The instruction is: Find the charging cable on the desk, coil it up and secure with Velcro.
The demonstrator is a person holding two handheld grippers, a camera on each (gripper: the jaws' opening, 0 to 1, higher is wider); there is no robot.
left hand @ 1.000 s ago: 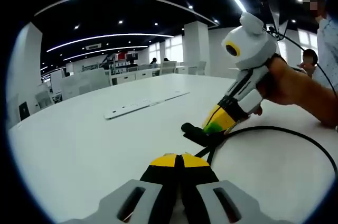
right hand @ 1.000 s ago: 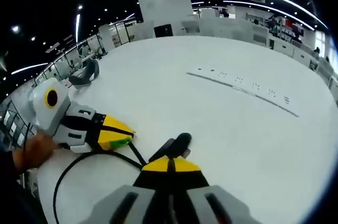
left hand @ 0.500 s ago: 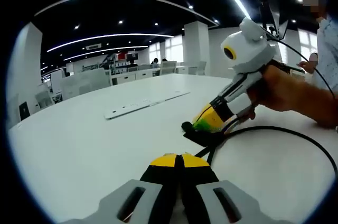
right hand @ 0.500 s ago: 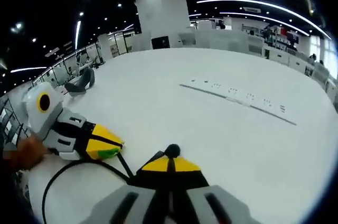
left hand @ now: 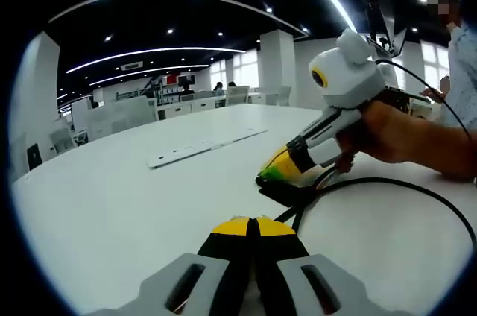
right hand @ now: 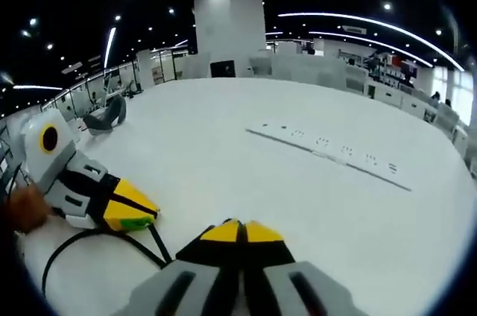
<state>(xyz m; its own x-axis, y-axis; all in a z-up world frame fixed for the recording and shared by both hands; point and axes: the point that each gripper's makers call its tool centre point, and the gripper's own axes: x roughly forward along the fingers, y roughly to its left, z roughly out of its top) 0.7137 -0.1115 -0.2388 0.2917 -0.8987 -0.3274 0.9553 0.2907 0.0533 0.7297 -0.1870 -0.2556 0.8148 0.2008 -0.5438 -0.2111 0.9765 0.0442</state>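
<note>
A black charging cable lies in a wide loop on the white desk. My left gripper is shut at the bottom of its view, and the cable runs in under its yellow tips. My right gripper, held by a hand, comes in from the right. Its yellow tips are closed and pressed low on the cable's black Velcro strap. In the right gripper view my right gripper is shut and hides the strap. There the left gripper rests at the left, with the cable leaving its tips.
A long white power strip lies flat farther out on the desk, also seen as the power strip. A person stands at the right edge. Office desks and a dark chair stand beyond the desk.
My right gripper has tipped down and moved left onto the strap. In its view the strap's rounded end has dropped out of sight behind the tips. The left gripper has stayed still.
</note>
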